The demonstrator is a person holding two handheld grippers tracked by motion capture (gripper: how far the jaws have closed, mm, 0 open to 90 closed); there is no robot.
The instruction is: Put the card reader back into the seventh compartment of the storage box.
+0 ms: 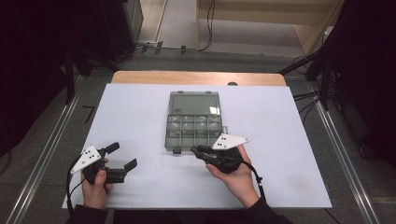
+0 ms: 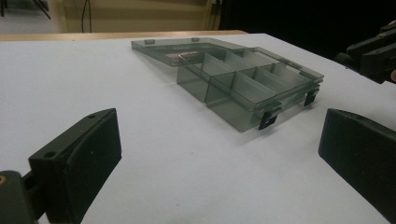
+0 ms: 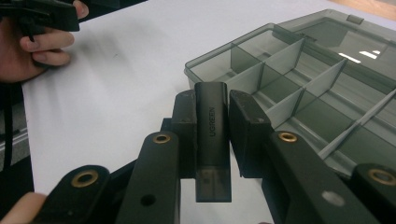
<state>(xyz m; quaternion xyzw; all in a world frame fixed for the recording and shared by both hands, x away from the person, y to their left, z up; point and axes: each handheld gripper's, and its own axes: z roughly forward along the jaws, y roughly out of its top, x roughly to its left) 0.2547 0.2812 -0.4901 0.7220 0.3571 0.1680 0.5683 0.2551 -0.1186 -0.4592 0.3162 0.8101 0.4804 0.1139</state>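
Between right gripper jaws: dark stick marked UGREEN (image 3: 212, 140), clamped on both sides, capped end toward camera.
Right gripper (image 1: 195, 150): closed on the stick, tip just short of the organiser box's near edge.
Ahead of right gripper: smoky organiser box (image 3: 322, 100), lid folded flat behind, visible compartments bare.
Left gripper (image 1: 123, 156): jaws spread wide, nothing between them, parked well left of the box.
Step in hand: likely carrying the stick to a compartment.
Next move: probably forward over the near row, lower, then release.
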